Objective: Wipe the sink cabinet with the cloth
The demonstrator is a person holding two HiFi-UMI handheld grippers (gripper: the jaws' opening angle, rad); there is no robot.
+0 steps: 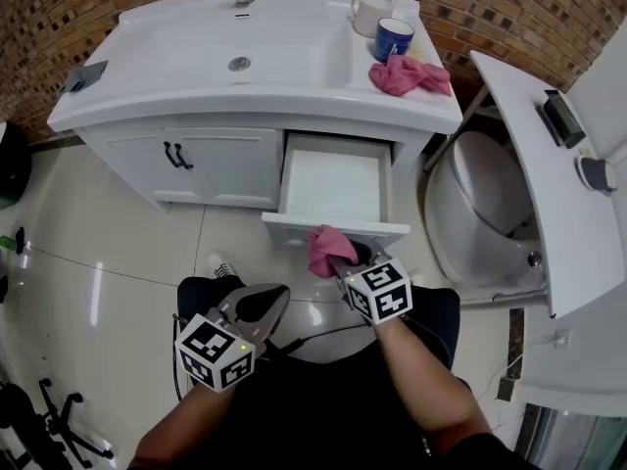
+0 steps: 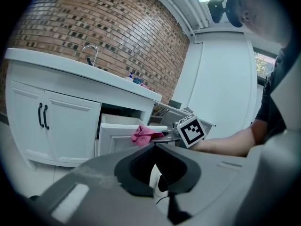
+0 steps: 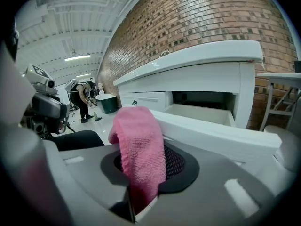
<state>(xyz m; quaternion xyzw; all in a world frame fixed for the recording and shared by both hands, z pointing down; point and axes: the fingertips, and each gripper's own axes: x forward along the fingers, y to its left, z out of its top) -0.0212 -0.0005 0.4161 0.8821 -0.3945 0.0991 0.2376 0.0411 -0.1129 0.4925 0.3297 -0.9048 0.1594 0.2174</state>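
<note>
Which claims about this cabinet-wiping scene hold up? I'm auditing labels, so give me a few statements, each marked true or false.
The right gripper is shut on a pink cloth. True.
The drawer is closed. False: it stands pulled open.
The left gripper holds a cloth too. False: its jaws are together on nothing.
A second pink cloth lies on the countertop beside a blue mug. True.
</note>
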